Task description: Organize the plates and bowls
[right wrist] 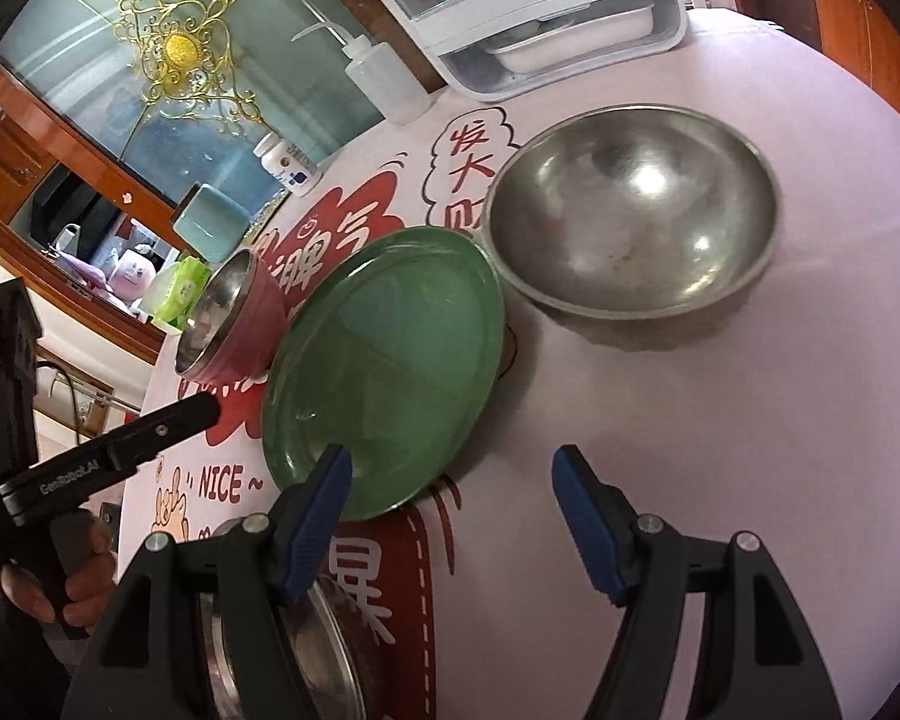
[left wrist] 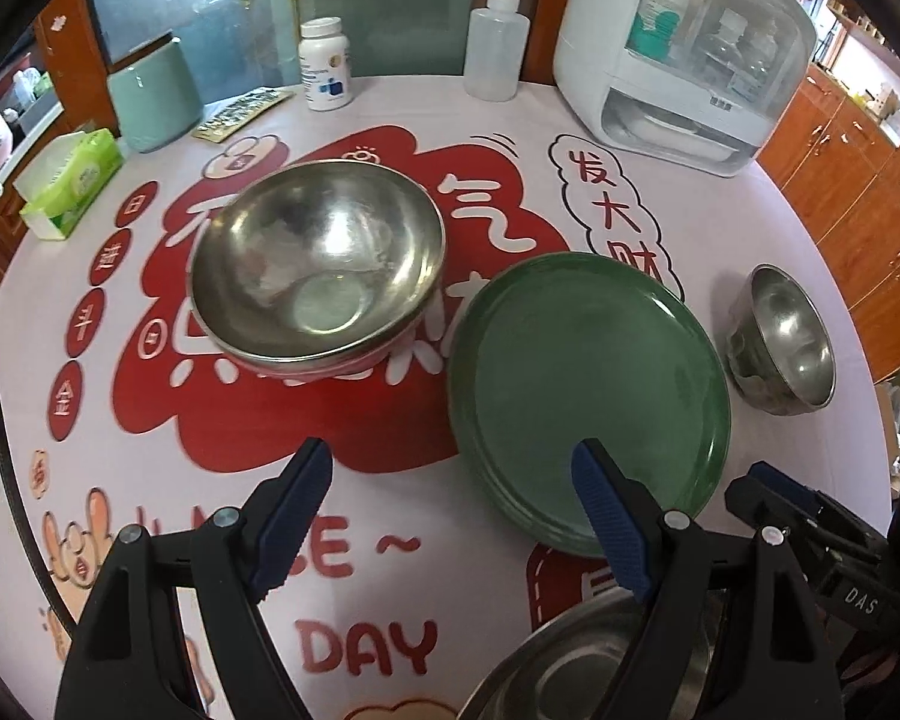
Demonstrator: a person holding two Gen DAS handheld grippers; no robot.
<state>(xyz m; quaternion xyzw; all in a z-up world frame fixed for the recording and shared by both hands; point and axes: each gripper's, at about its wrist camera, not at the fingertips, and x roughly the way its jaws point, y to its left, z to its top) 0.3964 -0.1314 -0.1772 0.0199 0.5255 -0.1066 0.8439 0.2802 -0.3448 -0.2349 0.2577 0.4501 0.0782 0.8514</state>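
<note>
A green plate [left wrist: 588, 384] [right wrist: 384, 360] lies on the printed tablecloth. Left of it in the left wrist view stands a steel bowl with a pink outside [left wrist: 318, 258] [right wrist: 228, 312]. A plain steel bowl [left wrist: 780, 342] [right wrist: 630, 222] stands on the plate's other side. Another steel bowl [left wrist: 570, 672] [right wrist: 282, 648] sits close under both grippers, partly hidden by them. My left gripper [left wrist: 453, 456] hangs open over the cloth, its right finger over the plate's near rim. My right gripper [right wrist: 453, 456] is open too, left finger above the plate's near edge. Neither holds anything.
At the back stand a white dish cabinet [left wrist: 678, 60], a squeeze bottle [left wrist: 497, 54], a pill bottle [left wrist: 325, 66] and a teal cup [left wrist: 153, 96]. A tissue pack [left wrist: 72, 180] lies at the left edge. A hand [right wrist: 78, 576] grips the left tool's handle.
</note>
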